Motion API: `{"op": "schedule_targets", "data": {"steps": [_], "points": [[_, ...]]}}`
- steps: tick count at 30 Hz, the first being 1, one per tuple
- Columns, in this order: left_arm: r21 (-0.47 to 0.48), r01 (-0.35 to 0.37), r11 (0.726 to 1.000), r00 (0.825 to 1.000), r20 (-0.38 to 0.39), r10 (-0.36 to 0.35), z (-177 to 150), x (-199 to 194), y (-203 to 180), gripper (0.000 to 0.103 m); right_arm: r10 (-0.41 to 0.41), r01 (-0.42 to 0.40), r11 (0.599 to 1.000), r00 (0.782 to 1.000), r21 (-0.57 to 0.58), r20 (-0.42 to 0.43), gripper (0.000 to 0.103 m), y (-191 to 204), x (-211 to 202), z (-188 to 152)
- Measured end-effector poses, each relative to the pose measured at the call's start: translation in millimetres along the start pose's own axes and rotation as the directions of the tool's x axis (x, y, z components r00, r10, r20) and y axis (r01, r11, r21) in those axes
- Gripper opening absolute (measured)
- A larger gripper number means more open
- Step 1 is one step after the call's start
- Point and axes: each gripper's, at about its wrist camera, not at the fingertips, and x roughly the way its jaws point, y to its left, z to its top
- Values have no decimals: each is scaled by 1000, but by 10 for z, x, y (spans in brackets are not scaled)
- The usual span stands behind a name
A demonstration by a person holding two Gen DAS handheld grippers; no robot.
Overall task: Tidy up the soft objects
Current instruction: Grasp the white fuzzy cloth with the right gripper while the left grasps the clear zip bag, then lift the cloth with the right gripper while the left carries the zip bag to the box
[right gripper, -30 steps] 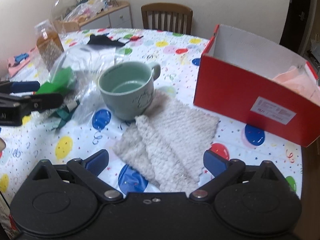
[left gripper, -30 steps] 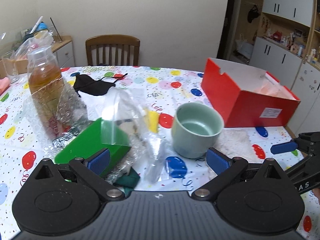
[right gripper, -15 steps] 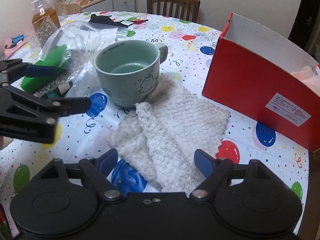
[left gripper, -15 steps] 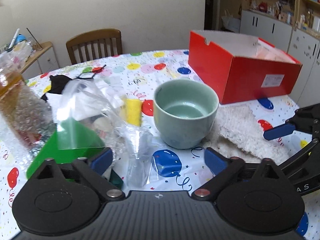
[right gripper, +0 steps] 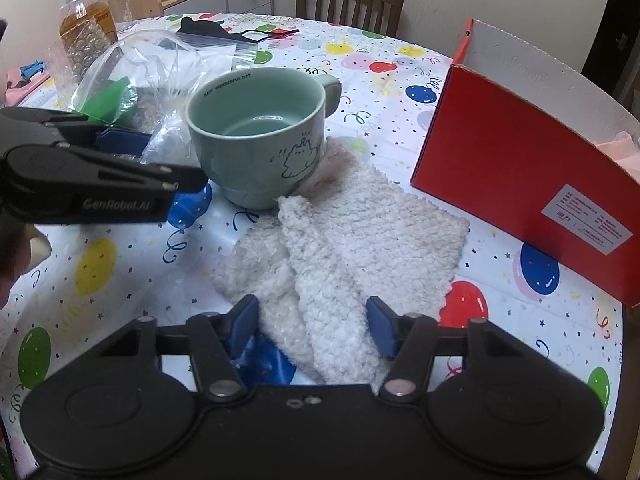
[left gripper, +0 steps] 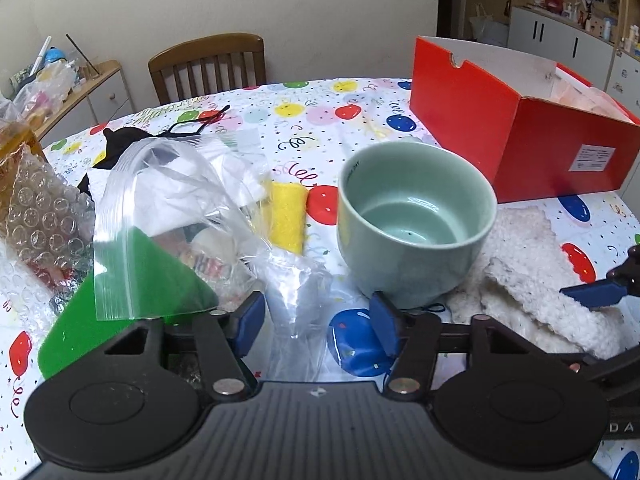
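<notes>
A fluffy cream knitted cloth (right gripper: 340, 248) lies folded on the balloon-print tablecloth; its far corner lies under a pale green mug (right gripper: 260, 136). My right gripper (right gripper: 312, 330) is open, its blue pads on either side of the cloth's near end. The cloth also shows in the left wrist view (left gripper: 532, 272). My left gripper (left gripper: 318, 326) is open and empty, just in front of the mug (left gripper: 416, 220) and a clear plastic bag (left gripper: 176, 216). A red shoebox (right gripper: 528, 160) with pink fabric inside stands to the right.
A green box (left gripper: 132, 292), bubble wrap (left gripper: 44, 216), a yellow sponge (left gripper: 286, 216), a black face mask (left gripper: 124, 140) and a jar of amber liquid (right gripper: 82, 20) crowd the table's left side. A wooden chair (left gripper: 208, 64) stands behind the table.
Both grippers have moved forward and lower. The right one now straddles the near end of the cloth. The left one has closed in on the mug and plastic bag.
</notes>
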Motion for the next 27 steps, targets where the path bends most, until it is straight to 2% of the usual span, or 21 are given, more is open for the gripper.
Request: {"op": "schedule_targets", "data": {"steps": [5, 7, 8, 11, 19, 27], "points": [[-7, -17, 1000, 1000, -12, 17, 12, 16, 31, 34, -6, 6, 1000, 1000, -6, 0, 47, 34, 2, -9], [-11, -17, 1000, 1000, -16, 17, 8, 12, 51, 30, -6, 6, 1000, 1000, -4, 3, 42, 49, -6, -14], [-13, -20, 1000, 1000, -14, 19, 4, 3, 58, 27, -4, 4, 1000, 1000, 5, 5, 35, 47, -10, -19], [-9, -20, 1000, 1000, -8, 20, -2, -27, 76, 27, -13, 13, 999, 1000, 38, 12, 16, 23, -35, -29], [-7, 2, 1000, 1000, 25, -1, 6, -194, 119, 25, -33, 23, 992, 996, 126, 80, 12, -94, -264, -73], [-20, 30, 999, 998, 60, -28, 59, -484, 138, 25, -57, 25, 982, 983, 187, 172, 12, -212, -685, -66]]}}
